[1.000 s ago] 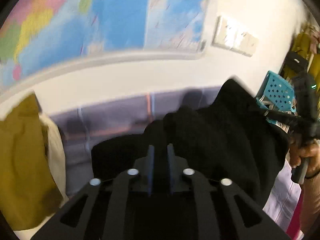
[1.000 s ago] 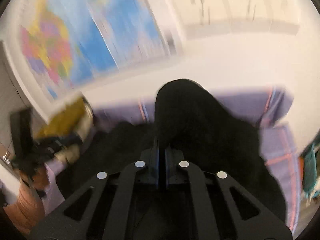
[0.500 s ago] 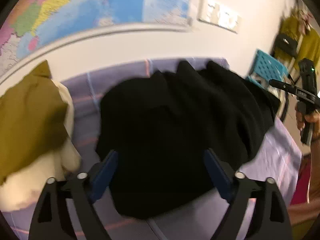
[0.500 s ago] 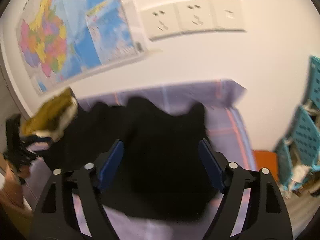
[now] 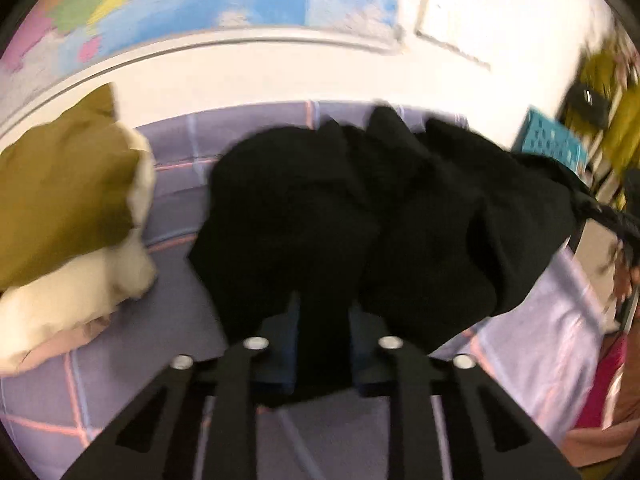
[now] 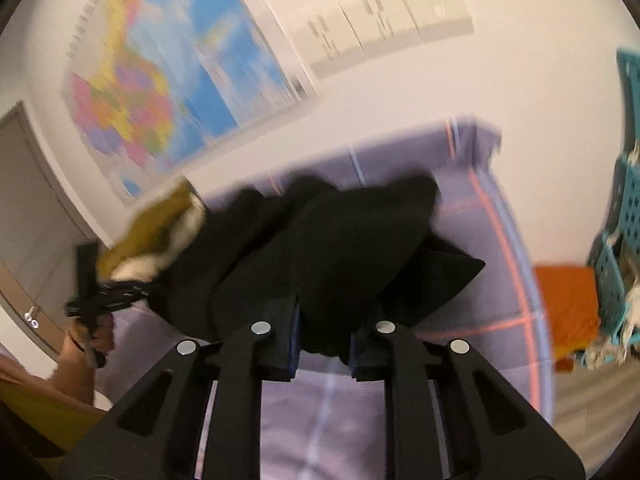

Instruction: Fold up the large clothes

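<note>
A: Step in hand?

B: Regrasp of the black garment (image 5: 360, 208), judged from the grips. Left gripper (image 5: 323, 344) just closed, pinching a bunched fold of black cloth at the near edge. Right gripper (image 6: 323, 340) likewise just closed, clamped on a second near-edge fold. Cloth seen between both pairs of blue pads.

A: Location of the garment?

B: Heaped on the bed sheet (image 5: 120, 380), mid-sheet, crumpled and unfolded, one side trailing toward the sheet's right edge. Just beside it, to the left: a pile of mustard and cream clothes (image 5: 68, 216). Behind the sheet: a white wall with a map (image 6: 168, 92). Beyond the sheet's right edge: a teal perforated crate (image 5: 548, 144).

A: Next move?

B: Probably lift and spread: both grips drawn apart until the cloth hangs or lies flat, then laid down on the sheet for the first fold. Care needed to keep clear of the mustard pile.

A: Materials and shapes?

B: Garment: thick, matte, soft knit or fleece, rounded lumps, no visible seams; exact type not discernible. Sheet: smooth lilac fabric, thin pink and white grid lines. Pile: limp, creased cloth. Frames blurred; fine texture unclear.
</note>
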Tool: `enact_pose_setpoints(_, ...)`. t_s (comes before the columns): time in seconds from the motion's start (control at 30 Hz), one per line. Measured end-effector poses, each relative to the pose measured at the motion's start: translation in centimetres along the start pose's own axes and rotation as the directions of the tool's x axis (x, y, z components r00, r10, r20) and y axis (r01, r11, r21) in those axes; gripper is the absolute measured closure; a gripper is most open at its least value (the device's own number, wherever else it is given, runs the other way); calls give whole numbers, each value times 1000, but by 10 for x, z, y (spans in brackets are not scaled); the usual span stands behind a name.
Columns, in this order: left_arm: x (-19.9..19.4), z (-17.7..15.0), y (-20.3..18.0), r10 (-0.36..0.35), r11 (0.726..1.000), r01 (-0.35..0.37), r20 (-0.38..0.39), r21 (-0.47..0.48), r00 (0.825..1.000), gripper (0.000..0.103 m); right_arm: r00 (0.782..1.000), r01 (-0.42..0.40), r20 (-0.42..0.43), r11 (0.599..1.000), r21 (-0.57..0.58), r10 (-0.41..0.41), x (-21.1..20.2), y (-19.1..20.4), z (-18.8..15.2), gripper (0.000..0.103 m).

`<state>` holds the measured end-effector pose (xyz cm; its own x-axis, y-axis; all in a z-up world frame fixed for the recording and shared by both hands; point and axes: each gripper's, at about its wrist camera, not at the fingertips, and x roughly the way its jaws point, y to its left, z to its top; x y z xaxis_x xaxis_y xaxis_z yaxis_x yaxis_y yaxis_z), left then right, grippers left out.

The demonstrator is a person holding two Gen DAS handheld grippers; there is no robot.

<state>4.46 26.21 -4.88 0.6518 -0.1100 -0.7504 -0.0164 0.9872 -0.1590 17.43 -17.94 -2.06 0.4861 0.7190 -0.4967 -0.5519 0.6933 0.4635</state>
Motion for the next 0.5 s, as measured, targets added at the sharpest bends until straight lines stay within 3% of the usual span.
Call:
enact_pose_setpoints(0.07, -24, 2, 8, -10, 1000, 10, 30, -9, 1000, 96, 999, 28, 25, 997, -71, -27, -25, 19, 6, 86)
enact_pose_setpoints(0.13, -28, -4, 9, -42, 999, 42, 5, 1, 999, 96, 999, 42, -13, 996, -82, -43, -30, 16, 0, 86)
enact_pose_setpoints(0.2, -20, -16, 3, -58, 998, 59, -39, 38, 998, 95, 984, 117, -129, 993, -23, -119, -10, -9, -14, 82)
enact_pose_setpoints(0.23, -13, -21, -1, -51, 997, 55, -65, 57, 997, 95, 963, 164, -213, 986, -20, -164, 7, -19, -26, 79)
enact_pose_setpoints(0.27, -5, -25, -5, -33, 997, 39, -91, 72, 995, 94, 951, 172, -257, 985, -17, -170, 17, -23, -36, 70)
enact_pose_setpoints(0.33, -1, -28, -7, -11, 996, 19, -97, 82, 995, 88, 943, 200, -262, 979, -38, -203, 19, -23, -43, 57)
enact_pose_setpoints(0.37, -3, -26, -5, 12, 997, -6, -86, 75, 996, 76, 948, 215, -236, 976, -23, -214, 12, -23, -40, 45)
enact_pose_setpoints(0.43, -13, -22, -4, 21, 998, -18, -42, 67, 999, 62, 961, 232, -154, 973, -2, -230, -8, -19, -28, 41)
enact_pose_setpoints(0.5, -27, -14, -2, 6, 998, -6, 5, 64, 1000, 39, 962, 269, -47, 963, 11, -268, -33, -13, -13, 35)
